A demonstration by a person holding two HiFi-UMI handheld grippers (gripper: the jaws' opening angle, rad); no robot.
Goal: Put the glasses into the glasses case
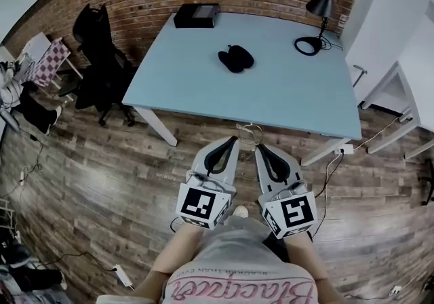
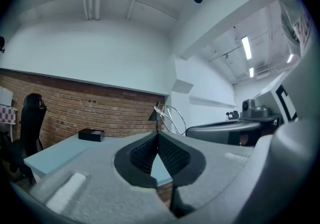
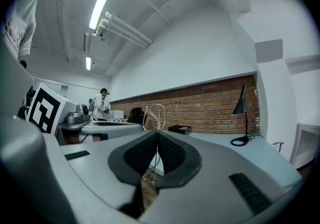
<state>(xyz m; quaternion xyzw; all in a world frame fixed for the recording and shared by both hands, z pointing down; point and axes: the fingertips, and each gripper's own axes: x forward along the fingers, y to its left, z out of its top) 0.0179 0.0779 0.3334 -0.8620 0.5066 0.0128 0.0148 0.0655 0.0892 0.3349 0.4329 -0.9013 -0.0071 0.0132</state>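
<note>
The glasses (image 1: 249,131) are a thin wire frame held in the air just off the front edge of the pale blue table (image 1: 291,96). My left gripper (image 1: 234,138) and right gripper (image 1: 258,147) point at each other's tips, both shut. In the right gripper view a wire of the glasses (image 3: 155,114) runs down between the closed pads (image 3: 170,150). In the left gripper view the glasses (image 2: 170,114) rise from the closed jaw tips. The black glasses case (image 1: 236,58) lies mid-table, far from both grippers; whether its lid is open or closed I cannot make out.
A black box (image 1: 196,15) sits at the table's far left corner, and a black desk lamp (image 1: 319,17) at its far right. A black office chair (image 1: 98,65) stands left of the table, white cabinets (image 1: 400,31) to the right. Cables cross the wooden floor.
</note>
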